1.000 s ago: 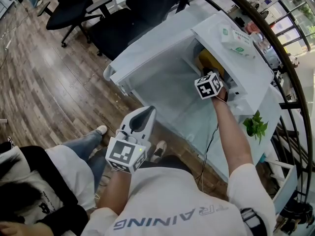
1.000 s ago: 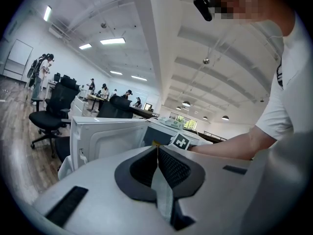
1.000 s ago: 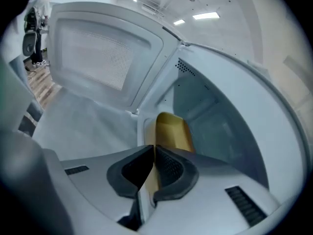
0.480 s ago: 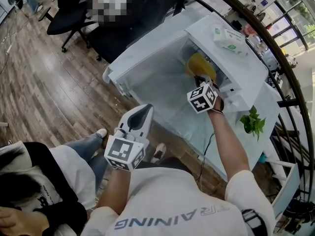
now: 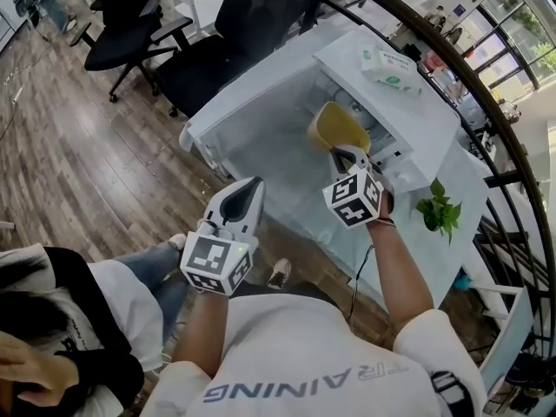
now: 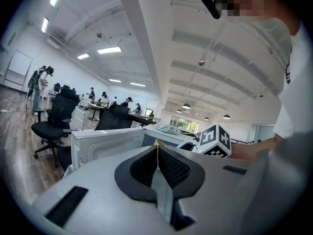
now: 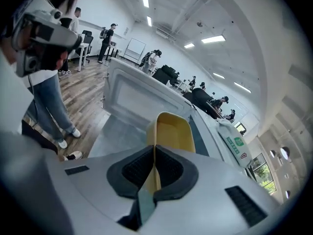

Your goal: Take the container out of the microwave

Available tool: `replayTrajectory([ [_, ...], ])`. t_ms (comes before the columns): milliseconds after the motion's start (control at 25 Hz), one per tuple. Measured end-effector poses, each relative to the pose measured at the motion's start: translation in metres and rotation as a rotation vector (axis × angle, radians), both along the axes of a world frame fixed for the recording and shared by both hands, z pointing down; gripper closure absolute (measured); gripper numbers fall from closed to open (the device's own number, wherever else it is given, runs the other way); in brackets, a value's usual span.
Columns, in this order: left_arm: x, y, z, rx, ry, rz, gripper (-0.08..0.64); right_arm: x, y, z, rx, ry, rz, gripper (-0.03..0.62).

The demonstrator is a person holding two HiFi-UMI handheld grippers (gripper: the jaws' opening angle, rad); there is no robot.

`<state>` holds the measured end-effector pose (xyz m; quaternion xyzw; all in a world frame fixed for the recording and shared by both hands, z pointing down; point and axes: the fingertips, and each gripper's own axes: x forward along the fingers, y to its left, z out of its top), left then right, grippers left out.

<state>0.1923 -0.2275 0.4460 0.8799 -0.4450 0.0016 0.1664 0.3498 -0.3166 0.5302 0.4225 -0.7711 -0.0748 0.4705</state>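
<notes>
A yellow container (image 5: 337, 126) (image 7: 171, 131) hangs in front of the white microwave (image 5: 408, 115), over its lowered door (image 5: 261, 137). My right gripper (image 5: 345, 157) (image 7: 153, 153) is shut on the container's near rim, and the container tilts away from it. The left gripper (image 5: 248, 194) (image 6: 157, 148) is held low and to the left, near the person's body, jaws together with nothing between them. In the left gripper view the microwave (image 6: 105, 143) lies ahead, and the right gripper's marker cube (image 6: 214, 140) shows at the right.
A white and green packet (image 5: 388, 68) lies on top of the microwave. A small green plant (image 5: 440, 213) stands at the right on the table (image 5: 469, 189). Black office chairs (image 5: 252, 24) stand behind. A curved dark railing (image 5: 504, 120) runs along the right. Another person sits at lower left.
The right gripper has drawn back toward the person with the yellow container, which has come out of the microwave cavity and now hangs over the open door. The left gripper has barely moved.
</notes>
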Motion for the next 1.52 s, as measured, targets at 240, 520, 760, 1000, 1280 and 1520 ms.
replayTrajectory([
  [240, 0.009, 0.008, -0.01, 0.028, -0.012, 0.0, 0.525, -0.006, 0.041, -0.044, 0.041, -0.063, -0.026, 0.558],
  [520, 0.02, 0.019, -0.015, 0.046, -0.024, 0.012, 0.525, -0.001, 0.082, -0.079, 0.085, -0.106, -0.034, 0.558],
  [760, 0.025, 0.028, -0.019, 0.054, -0.023, 0.019, 0.525, 0.003, 0.097, -0.092, 0.106, -0.12, -0.032, 0.56],
  [1000, 0.027, 0.032, -0.018, 0.055, -0.017, 0.018, 0.525, 0.0, 0.101, -0.091, 0.101, -0.117, -0.044, 0.56],
  [1280, 0.027, 0.032, -0.02, 0.059, -0.011, 0.012, 0.525, 0.002, 0.101, -0.091, 0.099, -0.108, -0.05, 0.56],
  [1520, 0.03, 0.035, -0.021, 0.058, -0.011, 0.017, 0.525, 0.003, 0.104, -0.091, 0.093, -0.104, -0.052, 0.56],
])
